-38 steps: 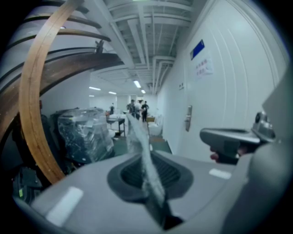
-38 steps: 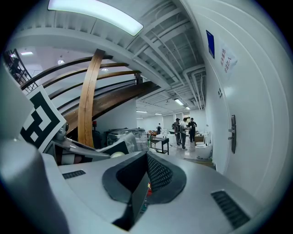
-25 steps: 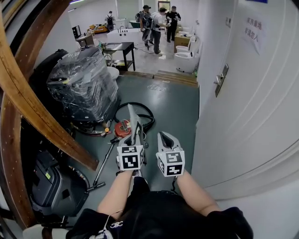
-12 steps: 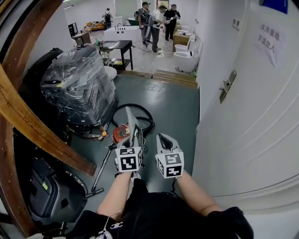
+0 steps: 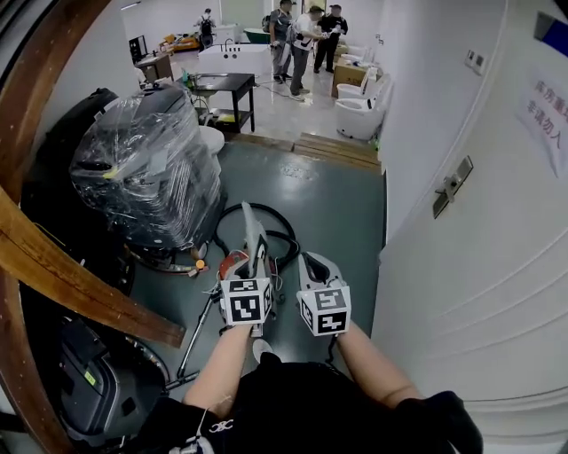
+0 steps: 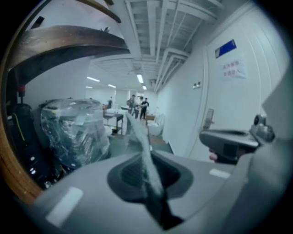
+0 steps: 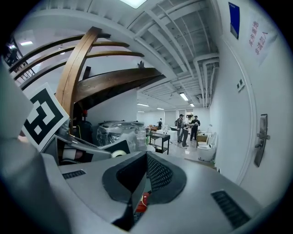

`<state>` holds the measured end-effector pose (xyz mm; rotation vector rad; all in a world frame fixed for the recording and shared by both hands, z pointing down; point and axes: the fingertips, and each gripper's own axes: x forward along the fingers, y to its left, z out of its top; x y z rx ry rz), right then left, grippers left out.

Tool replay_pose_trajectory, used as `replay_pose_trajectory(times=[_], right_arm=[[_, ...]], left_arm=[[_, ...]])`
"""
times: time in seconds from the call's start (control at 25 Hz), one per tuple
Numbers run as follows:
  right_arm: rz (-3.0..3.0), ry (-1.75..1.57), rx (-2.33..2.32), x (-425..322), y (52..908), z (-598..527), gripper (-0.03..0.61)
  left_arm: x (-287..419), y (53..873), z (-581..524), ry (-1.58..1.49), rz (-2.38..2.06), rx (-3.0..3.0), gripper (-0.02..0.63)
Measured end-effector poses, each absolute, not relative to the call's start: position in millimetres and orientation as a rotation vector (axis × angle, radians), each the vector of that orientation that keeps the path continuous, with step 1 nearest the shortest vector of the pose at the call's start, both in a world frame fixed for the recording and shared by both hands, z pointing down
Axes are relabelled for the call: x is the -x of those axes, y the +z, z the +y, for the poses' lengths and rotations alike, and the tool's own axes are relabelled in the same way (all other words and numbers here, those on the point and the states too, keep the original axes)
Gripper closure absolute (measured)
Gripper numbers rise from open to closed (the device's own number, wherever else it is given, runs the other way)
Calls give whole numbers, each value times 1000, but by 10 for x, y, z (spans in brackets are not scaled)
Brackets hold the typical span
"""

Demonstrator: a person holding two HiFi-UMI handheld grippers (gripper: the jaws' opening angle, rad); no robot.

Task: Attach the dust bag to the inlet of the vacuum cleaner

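Vacuum cleaner [image 5: 229,262] red; dust bag [image 5: 256,235] pale grey; floor [image 5: 333,208] dark grey-green; beam [image 5: 80,288] brown wood grain; door [image 5: 479,266] white.

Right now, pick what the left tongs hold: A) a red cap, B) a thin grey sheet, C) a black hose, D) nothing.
B: in the left gripper view the left tongs are closed on a thin grey sheet, probably the dust bag, which sticks out ahead of them.

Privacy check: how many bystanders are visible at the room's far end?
4. Three cluster at the far end: leftmost bystander, middle bystander, rightmost bystander. The fourth bystander stands apart, farther left. Others may be hidden.
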<state>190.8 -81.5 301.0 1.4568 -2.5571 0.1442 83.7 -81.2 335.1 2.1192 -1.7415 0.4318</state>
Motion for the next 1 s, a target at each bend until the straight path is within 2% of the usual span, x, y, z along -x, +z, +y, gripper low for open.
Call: replay_pose_trajectory(times=[0.4,1.0], right_arm=[[-2545,153,-1396,-1290,3051,-1552,580],[-2582,189,-1225,-317,3352,-2121,580]], left_arm=[[-226,3396,-1498,404,-1746,-2086,588],[754,3716,-1888,412,-1827,-1926,588]])
